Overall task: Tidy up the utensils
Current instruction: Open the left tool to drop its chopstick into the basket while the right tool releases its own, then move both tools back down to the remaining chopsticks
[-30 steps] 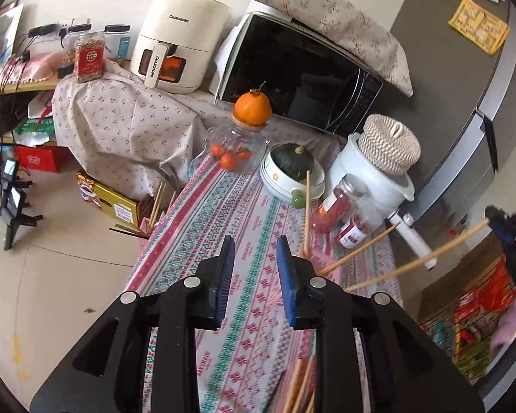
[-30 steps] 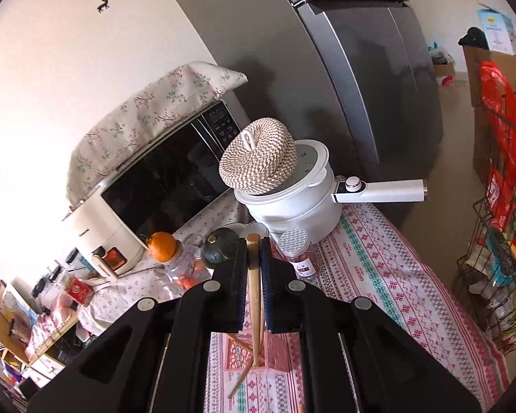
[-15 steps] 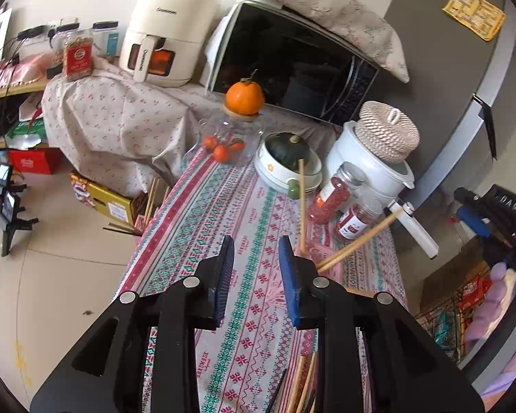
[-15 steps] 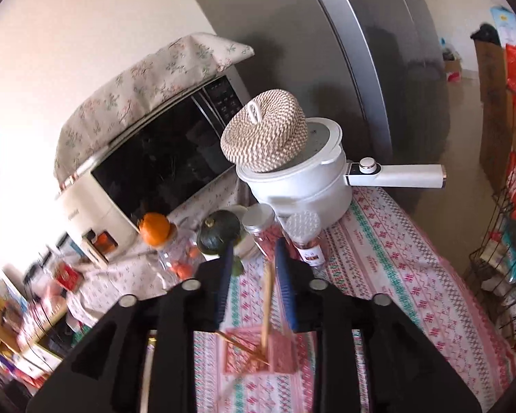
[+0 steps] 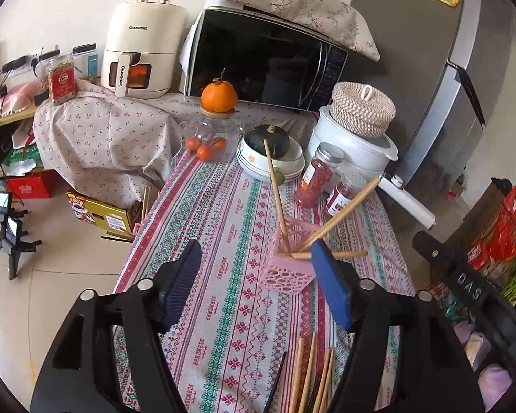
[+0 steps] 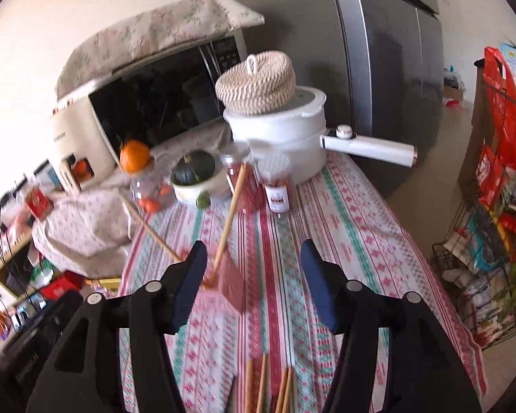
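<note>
Nearest me, loose chopsticks [image 5: 306, 371] lie on the bench [image 5: 223, 241] just under both tools. My left tool [image 5: 256, 275] is released and empty; my right tool [image 6: 253, 272] is released too, holding nothing. Beyond them the pink holder [image 5: 287, 265] stands mid-bench with what looks like three sticks in it, though the right view is blurred. I judge I'm between placements. Next I should drop onto one loose chopstick, clench on it, and carry it to the holder.
</note>
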`<state>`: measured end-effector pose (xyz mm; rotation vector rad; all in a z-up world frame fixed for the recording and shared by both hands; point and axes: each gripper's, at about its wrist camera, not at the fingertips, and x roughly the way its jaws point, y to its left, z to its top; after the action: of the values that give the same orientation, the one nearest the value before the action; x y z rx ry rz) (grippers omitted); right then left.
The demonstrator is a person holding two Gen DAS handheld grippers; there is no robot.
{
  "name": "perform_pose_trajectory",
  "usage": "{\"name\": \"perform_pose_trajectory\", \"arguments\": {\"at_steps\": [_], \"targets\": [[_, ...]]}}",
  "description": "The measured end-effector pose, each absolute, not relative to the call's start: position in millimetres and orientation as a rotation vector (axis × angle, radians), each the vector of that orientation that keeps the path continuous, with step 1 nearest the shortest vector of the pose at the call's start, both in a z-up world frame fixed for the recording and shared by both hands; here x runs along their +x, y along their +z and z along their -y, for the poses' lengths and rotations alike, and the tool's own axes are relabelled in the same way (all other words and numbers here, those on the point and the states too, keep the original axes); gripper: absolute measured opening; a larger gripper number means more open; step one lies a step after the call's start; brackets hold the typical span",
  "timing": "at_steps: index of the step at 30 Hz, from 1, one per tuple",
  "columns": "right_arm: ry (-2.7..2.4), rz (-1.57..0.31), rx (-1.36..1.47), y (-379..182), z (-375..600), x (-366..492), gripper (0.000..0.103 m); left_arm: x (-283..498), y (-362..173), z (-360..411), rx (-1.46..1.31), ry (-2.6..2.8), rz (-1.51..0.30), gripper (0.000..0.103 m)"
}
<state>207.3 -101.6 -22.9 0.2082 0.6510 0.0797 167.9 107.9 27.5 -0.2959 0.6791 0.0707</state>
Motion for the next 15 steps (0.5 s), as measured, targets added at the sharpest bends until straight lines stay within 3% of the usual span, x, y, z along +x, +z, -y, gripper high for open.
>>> {"name": "perform_pose_trajectory", "arguments": {"at_steps": [15], "targets": [[0.015,-0.794,0.135,-91,113,166,0.078,139,-18,-87,-0.246,0.069,-0.783,0.086]]}}
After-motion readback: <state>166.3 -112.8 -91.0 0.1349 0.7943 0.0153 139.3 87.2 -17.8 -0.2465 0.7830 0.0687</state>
